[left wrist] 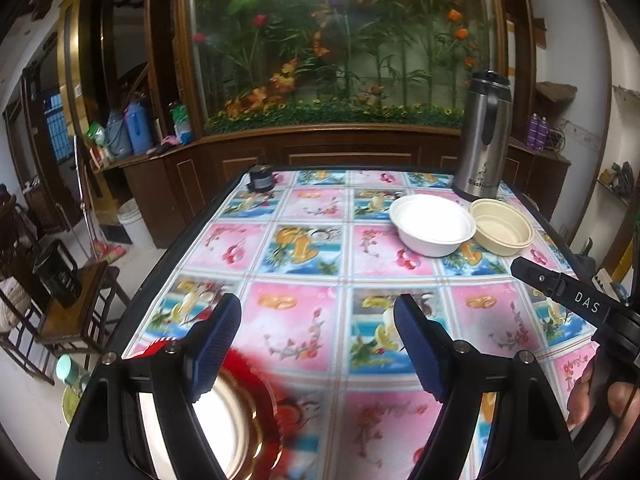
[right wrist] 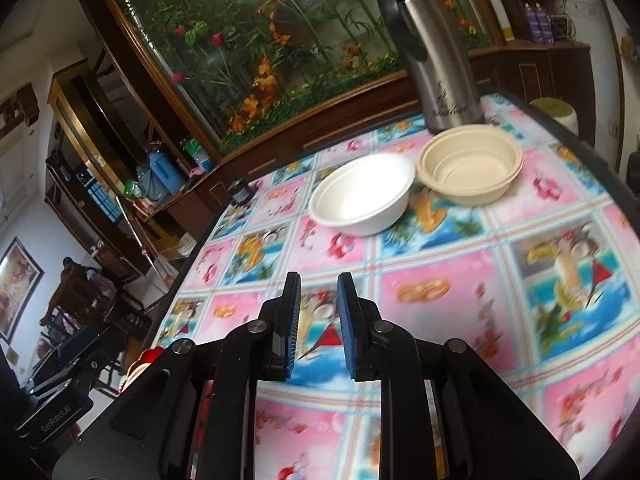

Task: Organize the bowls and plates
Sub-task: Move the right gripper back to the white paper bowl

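A white bowl and a beige bowl stand side by side, touching, at the far right of the table. A red plate with a gold centre lies at the near left, partly under my left gripper, which is open wide above the cloth and holds nothing. My right gripper hovers over the cloth short of the white bowl, its pads a narrow gap apart with nothing between them. One of its black fingers shows at the right of the left wrist view.
A steel thermos jug stands just behind the bowls. A small black object sits at the table's far left edge. The flowered tablecloth covers the table. A wooden chair stands left of it, and a cabinet with a plant display behind.
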The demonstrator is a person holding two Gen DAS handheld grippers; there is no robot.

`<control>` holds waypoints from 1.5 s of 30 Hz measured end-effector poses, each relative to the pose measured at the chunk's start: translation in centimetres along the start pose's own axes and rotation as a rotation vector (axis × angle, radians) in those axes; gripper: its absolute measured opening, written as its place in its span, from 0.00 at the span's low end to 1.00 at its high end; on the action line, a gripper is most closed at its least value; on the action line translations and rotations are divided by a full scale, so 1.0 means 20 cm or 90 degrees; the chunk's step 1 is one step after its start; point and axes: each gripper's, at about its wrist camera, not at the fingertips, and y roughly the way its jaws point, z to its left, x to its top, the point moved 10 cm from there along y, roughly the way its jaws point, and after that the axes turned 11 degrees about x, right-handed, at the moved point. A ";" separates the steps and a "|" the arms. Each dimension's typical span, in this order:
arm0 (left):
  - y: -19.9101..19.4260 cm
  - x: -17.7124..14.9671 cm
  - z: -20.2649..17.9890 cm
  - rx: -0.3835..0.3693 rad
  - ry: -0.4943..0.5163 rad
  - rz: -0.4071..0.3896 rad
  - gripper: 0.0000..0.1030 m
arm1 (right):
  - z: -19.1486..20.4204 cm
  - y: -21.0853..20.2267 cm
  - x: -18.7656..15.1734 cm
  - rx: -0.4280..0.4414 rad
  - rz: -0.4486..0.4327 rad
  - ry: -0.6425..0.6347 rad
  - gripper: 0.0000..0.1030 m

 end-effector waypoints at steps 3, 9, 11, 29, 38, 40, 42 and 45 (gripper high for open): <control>-0.01 0.07 -0.06 -0.005 0.012 -0.011 0.77 | -0.03 -0.03 0.06 -0.003 -0.011 -0.004 0.32; -0.02 0.28 -0.16 -0.052 0.007 -0.018 0.77 | -0.03 -0.07 0.23 0.016 -0.030 0.004 0.32; -0.04 0.39 -0.17 -0.053 -0.001 -0.037 0.77 | -0.01 -0.08 0.31 0.035 -0.040 0.015 0.32; 0.70 0.26 -0.37 0.043 -0.141 0.063 0.88 | -0.46 0.47 0.34 0.067 0.033 0.266 0.45; 0.90 0.22 -0.39 0.037 -0.170 0.108 0.88 | -0.60 0.56 0.34 0.016 0.038 0.276 0.45; 0.93 0.23 -0.30 0.052 -0.188 0.103 0.88 | -0.60 0.58 0.33 0.021 0.042 0.282 0.45; 0.96 0.23 -0.24 0.062 -0.204 0.111 0.88 | -0.60 0.59 0.32 0.014 0.044 0.282 0.45; 0.96 0.23 -0.20 0.066 -0.223 0.103 0.88 | -0.61 0.59 0.30 0.010 0.039 0.284 0.45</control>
